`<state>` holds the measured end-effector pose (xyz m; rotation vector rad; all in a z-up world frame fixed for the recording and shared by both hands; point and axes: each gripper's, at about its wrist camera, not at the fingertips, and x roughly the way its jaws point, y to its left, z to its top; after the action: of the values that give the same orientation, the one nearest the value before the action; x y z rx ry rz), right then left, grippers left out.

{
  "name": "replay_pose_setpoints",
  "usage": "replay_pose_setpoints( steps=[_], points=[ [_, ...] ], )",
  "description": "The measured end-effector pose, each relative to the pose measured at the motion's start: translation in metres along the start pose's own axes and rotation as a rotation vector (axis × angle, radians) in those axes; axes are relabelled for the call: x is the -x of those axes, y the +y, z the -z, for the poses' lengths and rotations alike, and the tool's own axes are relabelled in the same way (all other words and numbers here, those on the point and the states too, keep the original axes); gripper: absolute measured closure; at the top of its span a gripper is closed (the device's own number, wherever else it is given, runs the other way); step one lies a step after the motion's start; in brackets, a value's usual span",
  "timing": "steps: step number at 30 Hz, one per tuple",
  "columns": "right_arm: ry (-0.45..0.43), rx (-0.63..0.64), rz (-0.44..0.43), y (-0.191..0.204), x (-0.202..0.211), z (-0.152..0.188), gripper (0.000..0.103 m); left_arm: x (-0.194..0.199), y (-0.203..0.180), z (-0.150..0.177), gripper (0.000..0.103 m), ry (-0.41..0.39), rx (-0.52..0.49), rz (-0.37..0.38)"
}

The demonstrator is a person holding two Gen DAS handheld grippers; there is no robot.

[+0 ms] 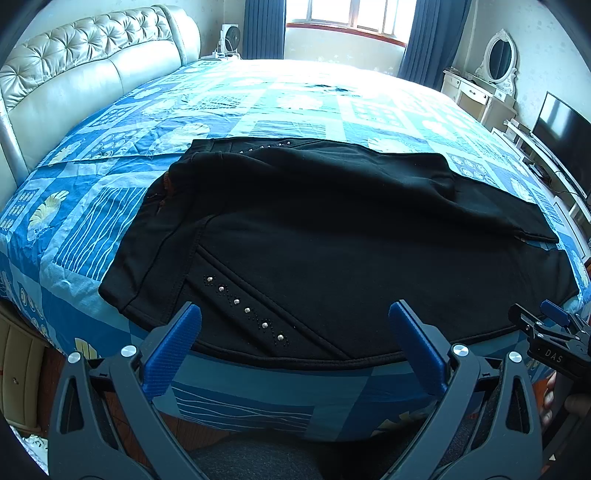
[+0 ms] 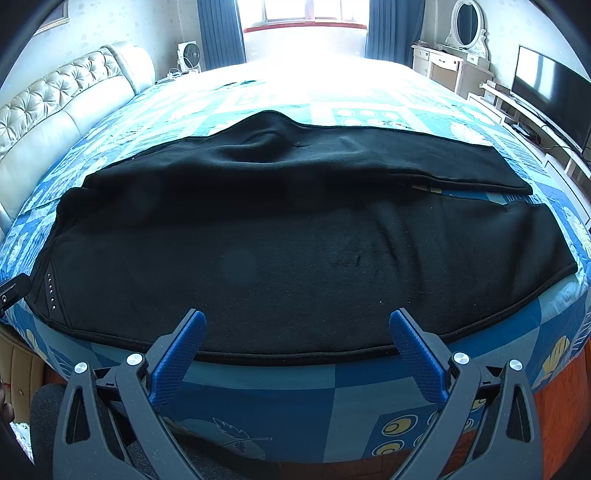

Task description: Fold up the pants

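While black pants [image 1: 314, 236] lie on the bed [image 1: 258, 110], left gripper [image 1: 295, 325] and right gripper [image 2: 297, 328] gape empty.

A home bedroom: a wide bed [image 1: 110, 122] with a tufted headboard [image 1: 81, 48], a mirrored dressing table [image 1: 476, 92], curtained window [image 1: 347, 14] and a television [image 1: 561, 129].

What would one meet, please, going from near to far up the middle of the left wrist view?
Left tool → near edge of the blue patterned bedspread → black pants → bare bedspread beyond → window.
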<state>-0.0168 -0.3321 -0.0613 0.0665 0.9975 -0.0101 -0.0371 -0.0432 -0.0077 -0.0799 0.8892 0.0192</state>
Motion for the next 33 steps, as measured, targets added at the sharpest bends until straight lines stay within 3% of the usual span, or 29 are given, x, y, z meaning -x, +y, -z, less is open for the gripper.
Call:
replay_pose_setpoints(
  steps=[15,23,26,29,30,33],
  points=[
    [-0.008,-0.059,-0.018,-0.021,0.006,-0.010,0.004,0.003,-0.001,0.000,0.002,0.001,0.000,0.006],
    [-0.098,-0.279,-0.137,-0.112,0.029,-0.036,0.004,0.004,0.000,0.002,0.002,0.010,0.005,0.018],
    [-0.270,-0.284,-0.114,-0.140,0.064,-0.039,0.004,0.004,-0.001,0.003,0.002,0.011,0.001,0.024],
    [-0.436,-0.281,-0.173,-0.169,0.092,-0.037,0.004,0.006,-0.004,0.002,0.002,0.003,-0.012,0.029],
    [-0.447,-0.316,-0.192,-0.184,0.094,-0.037,0.004,0.007,-0.005,0.002,0.002,-0.001,-0.016,0.029],
    [-0.352,-0.459,-0.237,-0.239,0.081,-0.035,0.004,0.008,-0.007,0.002,0.002,-0.008,-0.026,0.026]
  ],
)
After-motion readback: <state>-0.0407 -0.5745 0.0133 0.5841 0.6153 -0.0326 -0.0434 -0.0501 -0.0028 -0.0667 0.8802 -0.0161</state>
